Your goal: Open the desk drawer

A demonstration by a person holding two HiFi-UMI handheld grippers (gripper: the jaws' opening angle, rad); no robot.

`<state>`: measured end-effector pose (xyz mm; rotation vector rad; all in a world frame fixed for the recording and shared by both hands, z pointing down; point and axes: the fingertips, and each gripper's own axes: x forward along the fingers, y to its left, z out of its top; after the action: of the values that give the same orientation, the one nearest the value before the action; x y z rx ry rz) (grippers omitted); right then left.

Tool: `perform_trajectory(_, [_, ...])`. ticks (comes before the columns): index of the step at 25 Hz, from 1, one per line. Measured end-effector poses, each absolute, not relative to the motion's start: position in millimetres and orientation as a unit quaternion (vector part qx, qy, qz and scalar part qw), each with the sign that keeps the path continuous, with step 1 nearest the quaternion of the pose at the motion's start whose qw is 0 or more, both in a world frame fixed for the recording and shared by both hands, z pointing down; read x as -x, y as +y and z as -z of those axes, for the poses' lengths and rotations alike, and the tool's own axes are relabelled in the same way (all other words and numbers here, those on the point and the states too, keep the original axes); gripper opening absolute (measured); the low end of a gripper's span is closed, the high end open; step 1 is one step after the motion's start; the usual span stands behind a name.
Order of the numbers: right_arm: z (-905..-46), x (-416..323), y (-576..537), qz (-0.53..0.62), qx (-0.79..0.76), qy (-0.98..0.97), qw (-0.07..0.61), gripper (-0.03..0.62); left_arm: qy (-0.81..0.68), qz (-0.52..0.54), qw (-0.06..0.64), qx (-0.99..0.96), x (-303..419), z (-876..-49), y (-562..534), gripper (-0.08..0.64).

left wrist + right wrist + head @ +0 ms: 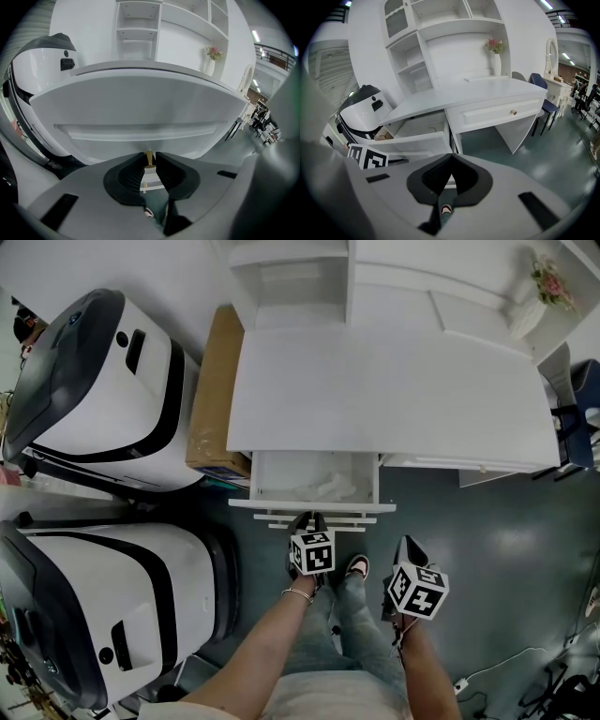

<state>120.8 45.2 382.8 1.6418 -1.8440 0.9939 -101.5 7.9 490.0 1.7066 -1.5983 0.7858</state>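
The white desk (384, 395) has its left drawer (281, 482) pulled out, with crumpled white material lying inside. My left gripper (307, 518) is at the middle of the drawer front (140, 129). Its jaws are closed on the small brass knob (149, 158), which shows between the tips in the left gripper view. My right gripper (408, 545) hangs over the floor to the right of the drawer, shut with nothing in it (451, 157). The right gripper view shows the open drawer (419, 136) and a second, closed drawer (497, 115) with its own knob (513, 112).
Two large white and black machines (103, 390) (112, 615) stand to the left, with a cardboard box (214, 395) against the desk's side. A vase of flowers (539, 292) stands at the desk's back right. A blue chair (577, 409) and cables (525, 681) are on the right.
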Motion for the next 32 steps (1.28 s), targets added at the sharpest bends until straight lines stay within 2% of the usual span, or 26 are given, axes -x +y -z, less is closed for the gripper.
perform_trajectory(26, [-372,-122,64,-0.355,-0.608,-0.668,0.24,0.008,-0.603,-0.28,0.347,-0.662,102,-491,17,0.094])
perform_trajectory(32, [-364,-115,58,-0.347,-0.596,-0.682,0.243,0.008,-0.598,-0.291,0.324,-0.673,104,-480,22,0.112])
